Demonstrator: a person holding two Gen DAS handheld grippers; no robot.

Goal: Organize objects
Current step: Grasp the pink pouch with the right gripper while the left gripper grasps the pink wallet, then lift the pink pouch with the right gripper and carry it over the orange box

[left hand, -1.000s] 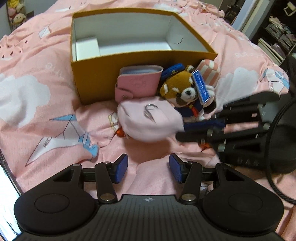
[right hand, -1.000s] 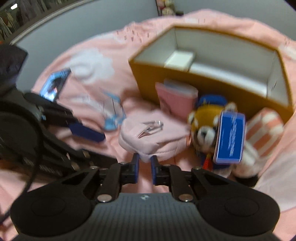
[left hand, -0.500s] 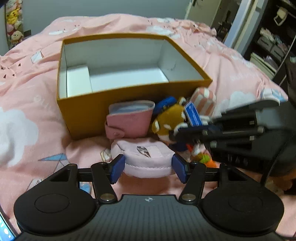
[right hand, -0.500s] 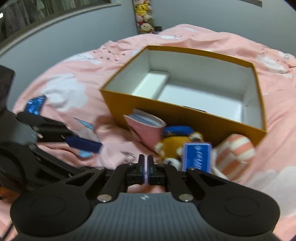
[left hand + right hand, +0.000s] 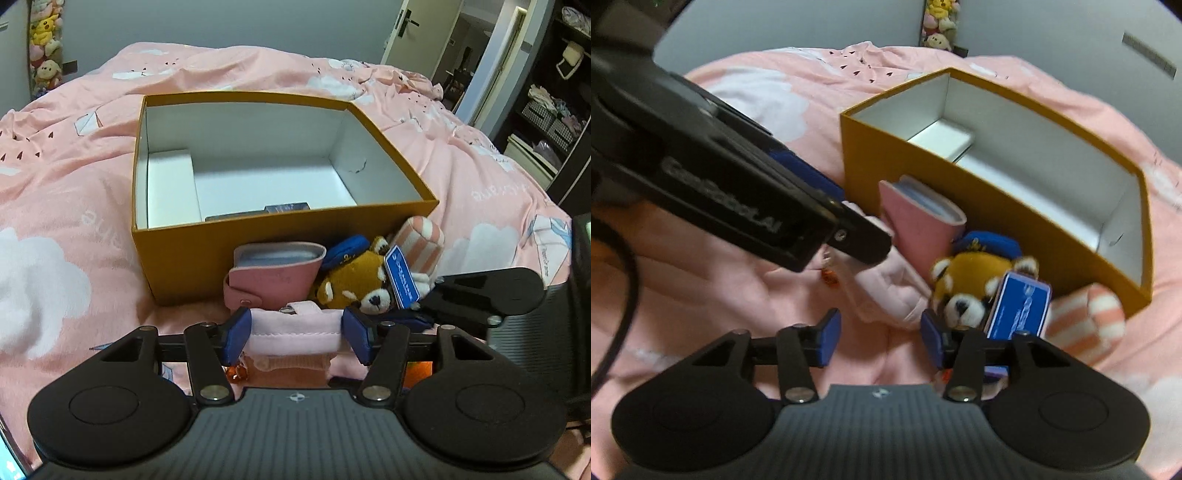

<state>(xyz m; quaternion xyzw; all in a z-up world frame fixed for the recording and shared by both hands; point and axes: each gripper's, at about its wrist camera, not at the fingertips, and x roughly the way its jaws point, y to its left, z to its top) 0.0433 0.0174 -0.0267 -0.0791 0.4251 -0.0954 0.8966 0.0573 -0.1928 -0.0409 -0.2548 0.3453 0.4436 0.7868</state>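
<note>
Grey wall [image 5: 221,26], white door [image 5: 417,33], dark shelving [image 5: 554,110]

Plush toys [image 5: 43,55] by grey wall; doorway [image 5: 472,55].

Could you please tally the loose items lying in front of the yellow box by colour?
Pink: 2, the pink card holder and the pink fabric pouch.
Brown: 1, the red panda plush.
Total: 3.

Black ribbed left claw [image 5: 295,334], blue pads, silver screws, right claw [image 5: 881,334] alike, white lettering, black cable.
</note>
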